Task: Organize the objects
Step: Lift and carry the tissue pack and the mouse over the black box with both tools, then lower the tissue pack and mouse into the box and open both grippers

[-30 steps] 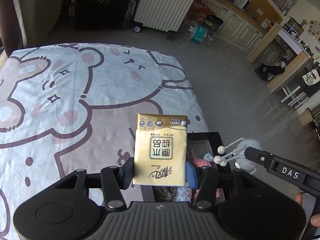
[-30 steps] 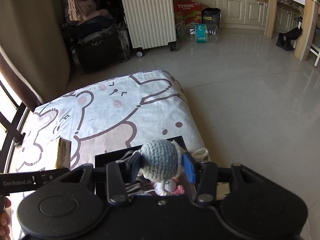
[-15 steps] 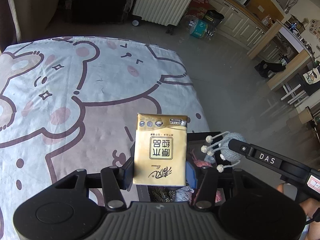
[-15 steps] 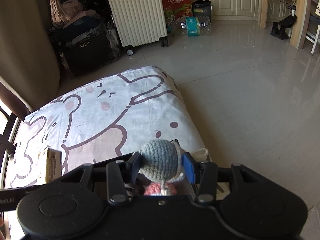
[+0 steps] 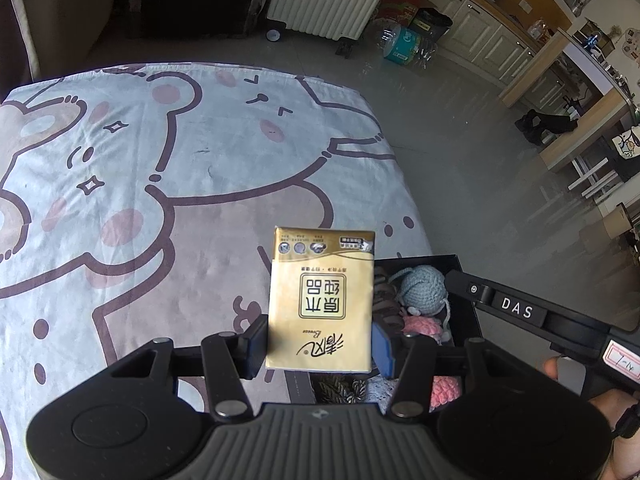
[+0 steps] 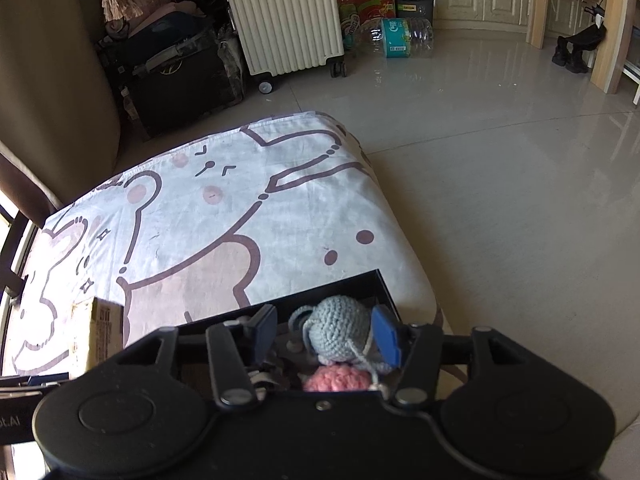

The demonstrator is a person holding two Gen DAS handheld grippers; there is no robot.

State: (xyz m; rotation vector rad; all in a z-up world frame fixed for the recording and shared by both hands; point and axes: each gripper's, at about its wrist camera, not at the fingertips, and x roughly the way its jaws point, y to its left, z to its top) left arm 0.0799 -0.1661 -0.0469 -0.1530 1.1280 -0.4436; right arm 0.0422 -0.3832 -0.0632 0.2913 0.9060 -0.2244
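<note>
Presently listed: 1 gold tissue pack (image 5: 321,300), upright, clamped at its lower sides by the left gripper (image 5: 320,346), lower centre of the left wrist view, above the bear-print sheet (image 5: 180,168). 1 grey crochet toy (image 6: 338,332) in the black box (image 6: 376,280), lower centre of the right wrist view, between the pads of the right gripper (image 6: 326,336); jaws opening, left pad clear of the toy, right pad at its side. 1 pink crochet piece (image 6: 336,378) just below the toy, same box. Box sits at the sheet's lower right edge.
</note>
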